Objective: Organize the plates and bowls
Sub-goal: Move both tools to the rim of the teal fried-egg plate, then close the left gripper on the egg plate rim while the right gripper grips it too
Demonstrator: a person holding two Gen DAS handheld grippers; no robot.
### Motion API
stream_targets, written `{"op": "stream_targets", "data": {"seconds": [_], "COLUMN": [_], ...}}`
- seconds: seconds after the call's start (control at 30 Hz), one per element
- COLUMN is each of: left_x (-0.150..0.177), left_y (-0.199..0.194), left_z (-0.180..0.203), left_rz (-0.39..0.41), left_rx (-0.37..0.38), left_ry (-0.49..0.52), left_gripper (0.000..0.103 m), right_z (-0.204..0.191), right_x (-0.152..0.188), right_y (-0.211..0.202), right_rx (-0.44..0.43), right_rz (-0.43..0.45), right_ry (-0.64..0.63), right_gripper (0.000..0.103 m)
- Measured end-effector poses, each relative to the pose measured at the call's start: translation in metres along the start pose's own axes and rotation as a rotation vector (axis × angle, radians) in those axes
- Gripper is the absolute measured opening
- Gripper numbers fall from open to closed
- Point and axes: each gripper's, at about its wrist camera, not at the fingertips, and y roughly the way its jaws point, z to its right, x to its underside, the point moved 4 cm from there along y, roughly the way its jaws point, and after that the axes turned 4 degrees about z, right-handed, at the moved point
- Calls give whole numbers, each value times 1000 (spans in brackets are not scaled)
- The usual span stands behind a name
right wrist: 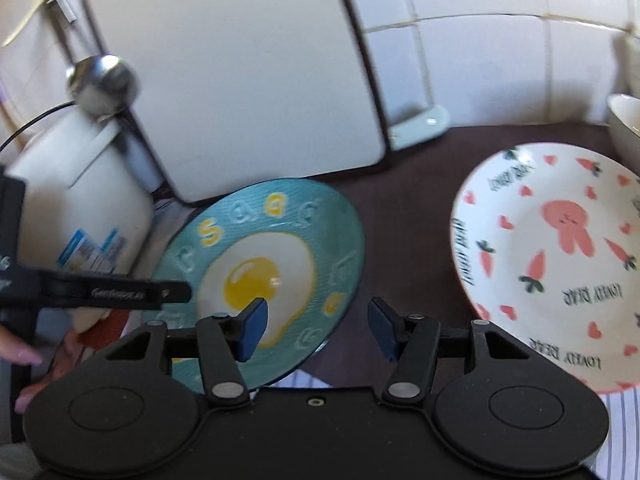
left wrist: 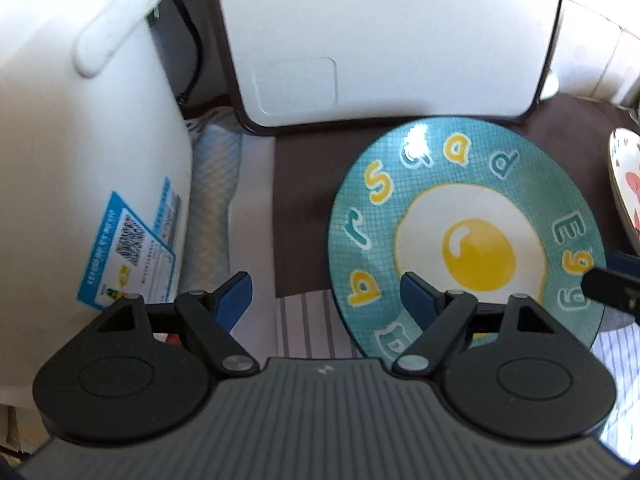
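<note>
The left gripper (left wrist: 326,292) hangs released over the near-left rim of the teal egg plate (left wrist: 466,236), grasping nothing. That plate lies flat on the dark desk (right wrist: 408,216), glazed, stiff, likely slippery and breakable; its thin raised rim looks like the best place to pinch. The right gripper (right wrist: 318,326) is also spread, empty, above its right edge. Just beside it sits the rabbit plate (right wrist: 560,264), and a white bowl (right wrist: 626,124) beyond.

Teal egg plate and pink rabbit plate on a dark brown table

The teal plate (left wrist: 464,236) bears a white-and-yellow fried egg ringed by yellow and white letters; the white plate (right wrist: 556,264) shows a pink rabbit, orange carrots, red hearts and black lettering.
</note>
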Motion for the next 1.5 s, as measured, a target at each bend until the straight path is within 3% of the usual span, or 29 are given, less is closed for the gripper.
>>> {"op": "stream_targets", "data": {"seconds": [0.07, 0.1, 0.17, 0.2, 0.3, 0.7, 0.83, 1.1, 1.5], "left_x": [0, 0, 1, 2, 4, 3, 0, 3, -27], "left_y": [2, 2, 1, -1, -3, 2, 1, -17, -64], "left_z": [0, 0, 1, 4, 10, 8, 1, 4, 40], "left_rz": [-14, -12, -13, -5, 7, 15, -5, -22, 34], "left_rx": [29, 43, 70, 72, 52, 61, 46, 108, 182], "left_ry": [-14, -30, -51, -43, -30, -76, -141, -177, -50], "left_gripper": [67, 58, 43, 29, 28, 31, 28, 28, 28], "right_z": [4, 4, 3, 4, 9, 12, 3, 1, 11], "right_x": [0, 0, 1, 2, 4, 7, 8, -2, -13], "right_y": [2, 4, 8, 11, 13, 20, 16, -8, -66], "right_rx": [-6, -5, -10, -16, 10, -4, -25, -45, -7], "right_rz": [1, -9, -25, -38, -36, -79, -61, -96, -35], "right_ry": [39, 47, 53, 56, 94, 140, 40, 19, 73], "right_gripper": [62, 60, 51, 37, 15, 20, 21, 22, 22]}}
